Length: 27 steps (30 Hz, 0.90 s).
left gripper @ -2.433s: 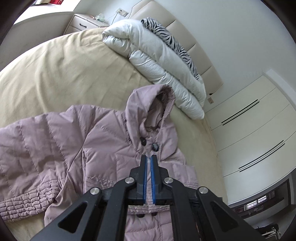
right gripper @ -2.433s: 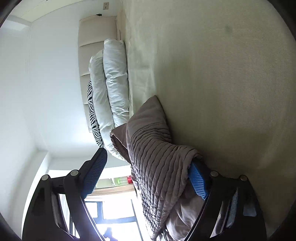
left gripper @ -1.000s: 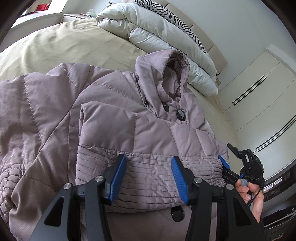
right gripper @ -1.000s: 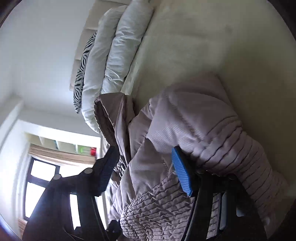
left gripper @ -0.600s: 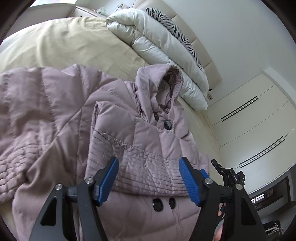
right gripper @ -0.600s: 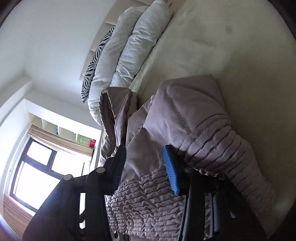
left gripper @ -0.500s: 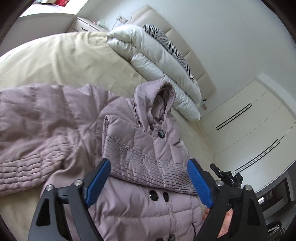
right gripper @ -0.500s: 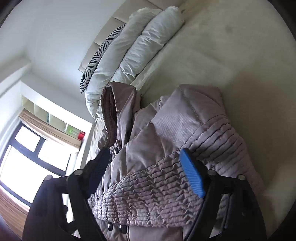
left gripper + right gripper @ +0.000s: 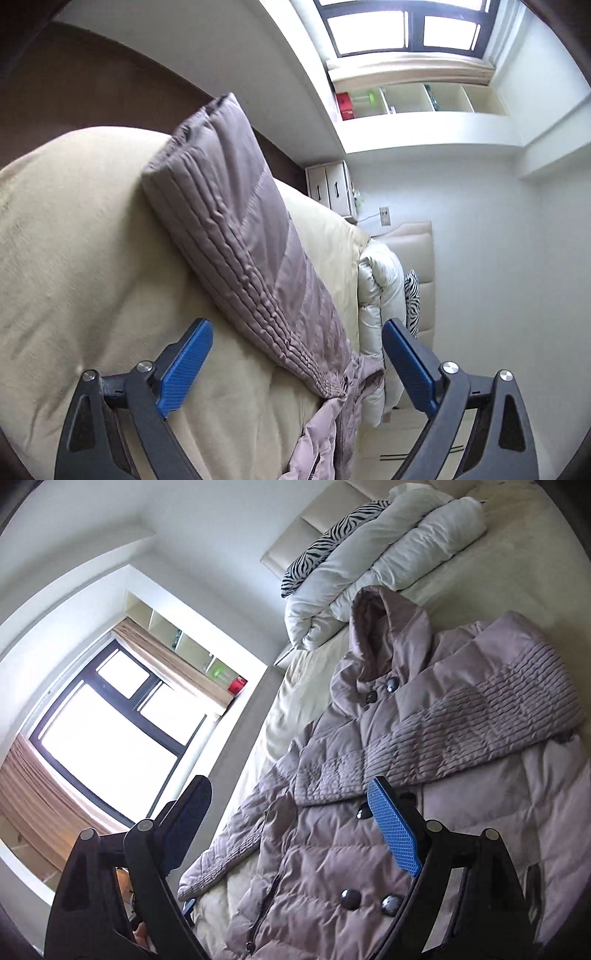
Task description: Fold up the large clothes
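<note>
A mauve hooded puffer coat (image 9: 369,812) lies front up on the beige bed (image 9: 291,701), hood toward the pillows. One sleeve (image 9: 461,727) is folded across its chest. The other sleeve (image 9: 251,243) lies stretched out on the bed (image 9: 74,258) in the left wrist view. My left gripper (image 9: 295,365) is open and empty, its blue pads on either side of that sleeve's near part, apart from it. My right gripper (image 9: 291,827) is open and empty above the coat's front buttons (image 9: 369,897).
A rolled white duvet (image 9: 388,554) and a zebra-print pillow (image 9: 325,546) lie at the padded headboard. A white nightstand (image 9: 330,184) stands beside the bed. A window (image 9: 110,709) with curtains and wall shelves (image 9: 406,99) are on the far side.
Both grippers let go of the sleeve folded across the chest and drew back. My left gripper has swung away to the stretched-out sleeve. My right gripper has risen above the coat.
</note>
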{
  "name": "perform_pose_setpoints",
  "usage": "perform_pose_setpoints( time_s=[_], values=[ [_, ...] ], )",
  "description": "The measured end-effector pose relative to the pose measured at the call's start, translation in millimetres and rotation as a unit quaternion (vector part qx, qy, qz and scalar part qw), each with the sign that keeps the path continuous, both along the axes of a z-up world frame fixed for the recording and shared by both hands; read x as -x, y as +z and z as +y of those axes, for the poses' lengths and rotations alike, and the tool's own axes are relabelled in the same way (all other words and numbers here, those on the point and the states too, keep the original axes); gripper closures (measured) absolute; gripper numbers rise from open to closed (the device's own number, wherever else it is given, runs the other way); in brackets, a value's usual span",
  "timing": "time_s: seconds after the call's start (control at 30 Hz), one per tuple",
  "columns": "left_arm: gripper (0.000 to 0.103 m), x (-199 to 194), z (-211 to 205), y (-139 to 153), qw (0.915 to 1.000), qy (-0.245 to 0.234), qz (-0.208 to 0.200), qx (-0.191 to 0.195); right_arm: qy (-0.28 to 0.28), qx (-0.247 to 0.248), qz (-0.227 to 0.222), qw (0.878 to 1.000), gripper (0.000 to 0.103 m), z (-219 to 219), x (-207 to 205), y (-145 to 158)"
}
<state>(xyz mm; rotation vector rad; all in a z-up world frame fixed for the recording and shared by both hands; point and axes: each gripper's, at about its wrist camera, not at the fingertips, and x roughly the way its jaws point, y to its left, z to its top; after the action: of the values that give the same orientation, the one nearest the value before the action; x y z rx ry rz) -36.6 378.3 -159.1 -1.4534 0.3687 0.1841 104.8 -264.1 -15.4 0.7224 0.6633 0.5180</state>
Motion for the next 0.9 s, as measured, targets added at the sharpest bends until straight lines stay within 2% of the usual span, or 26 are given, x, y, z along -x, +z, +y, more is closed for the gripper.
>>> perform_pose_setpoints(
  time_s=[0.13,0.27,0.33,0.4,0.47,0.5,0.53,0.6,0.67,0.7,0.73,0.77,0.8,0.83,0.9],
  values=[
    [0.013,0.3,13.7,-8.3,0.9983,0.055,0.012,0.015,0.007,0.026,0.006,1.0,0.016,32.4,21.8,10.2],
    [0.014,-1.7,27.6,-26.2,0.989,0.124,0.022,0.077,0.004,0.041,0.006,0.999,0.016,40.2,39.2,19.5],
    [0.016,-6.9,32.8,-26.5,0.986,0.14,0.025,0.086,0.0,0.041,0.007,0.999,0.016,38.9,42.3,20.7],
    [0.031,-14.3,37.3,-25.0,0.9859,0.144,0.034,0.079,-0.004,0.038,0.008,0.999,0.016,35.5,46.8,21.0],
    [0.076,-18.8,42.5,-30.7,0.9858,0.136,0.05,0.084,-0.005,0.037,0.011,0.999,0.016,31.4,49.4,19.4],
    [0.082,-19.3,44.7,-33.9,0.9857,0.132,0.051,0.091,-0.005,0.037,0.011,0.999,0.016,30.1,52.4,18.7],
    [0.082,-19.6,45.6,-33.1,0.9863,0.128,0.053,0.09,-0.007,0.039,0.012,0.999,0.016,28.4,55.4,17.5],
    [0.083,-21.6,42.2,-16.2,0.9915,0.109,0.049,0.052,-0.011,0.044,0.015,0.999,0.016,22.8,59.8,14.6],
    [0.084,-32.7,32.2,16.2,0.9965,0.07,0.04,-0.023,-0.018,0.045,0.018,0.999,0.018,15.5,63.0,9.5],
    [0.084,-41.1,21.0,35.5,0.9962,0.043,0.033,-0.068,-0.022,0.044,0.023,0.999,0.019,11.1,63.3,5.4],
    [0.084,-51.3,5.6,56.4,0.9925,0.01,0.028,-0.119,-0.024,0.042,0.03,0.998,0.022,7.2,63.1,1.0],
    [0.084,-62.4,-14.8,77.2,0.9842,-0.027,0.025,-0.173,-0.026,0.04,0.036,0.998,0.026,4.0,62.6,-3.8],
    [0.084,-74.6,-41.1,97.0,0.971,-0.066,0.023,-0.229,-0.027,0.039,0.044,0.998,0.028,0.8,62.1,-8.0],
    [0.084,-86.1,-71.3,113.5,0.9524,-0.108,0.022,-0.284,-0.03,0.038,0.049,0.998,0.029,-2.2,61.8,-12.0],
    [0.084,-104.7,-141.2,135.2,0.9037,-0.183,0.019,-0.387,-0.032,0.03,0.054,0.998,0.03,-7.4,61.5,-18.8]
  ],
)
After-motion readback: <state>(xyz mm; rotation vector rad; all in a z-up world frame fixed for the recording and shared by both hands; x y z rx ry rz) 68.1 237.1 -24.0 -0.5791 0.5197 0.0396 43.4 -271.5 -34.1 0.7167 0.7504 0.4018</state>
